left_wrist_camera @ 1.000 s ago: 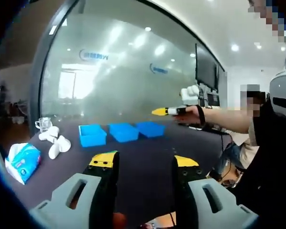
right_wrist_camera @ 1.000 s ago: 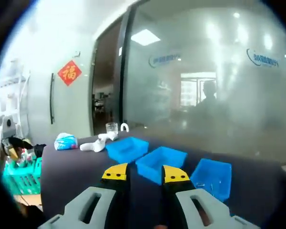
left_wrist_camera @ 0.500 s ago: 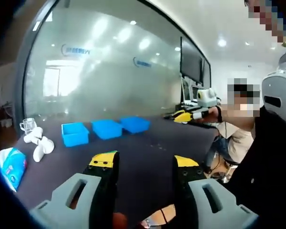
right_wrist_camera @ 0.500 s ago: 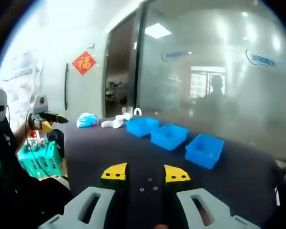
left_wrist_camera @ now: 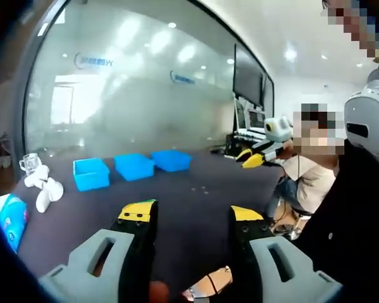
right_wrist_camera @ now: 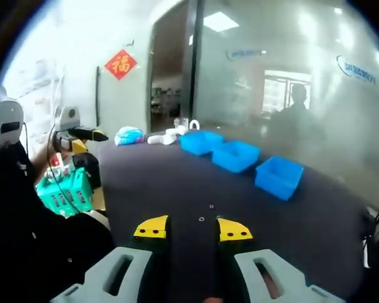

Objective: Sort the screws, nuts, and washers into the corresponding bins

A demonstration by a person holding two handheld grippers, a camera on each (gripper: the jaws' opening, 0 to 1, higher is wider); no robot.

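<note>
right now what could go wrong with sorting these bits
The loose parts on the dark table are tiny, so the open right gripper might miss or flick them. The three blue bins look alike and lie well beyond the parts, so a carried piece could drop or get misfiled.

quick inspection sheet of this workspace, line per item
surface: dark table, mostly bare.
job's things: three blue bins in a row at the far side; a few small fasteners loose on the table, type too small to tell.
clutter: tissue pack, white objects, glass cup, green basket.
grippers: left hand-held gripper open, empty; right hand-held gripper open, empty.
cables: nothing seen on the table.
surroundings: frosted glass wall, monitor.
</note>
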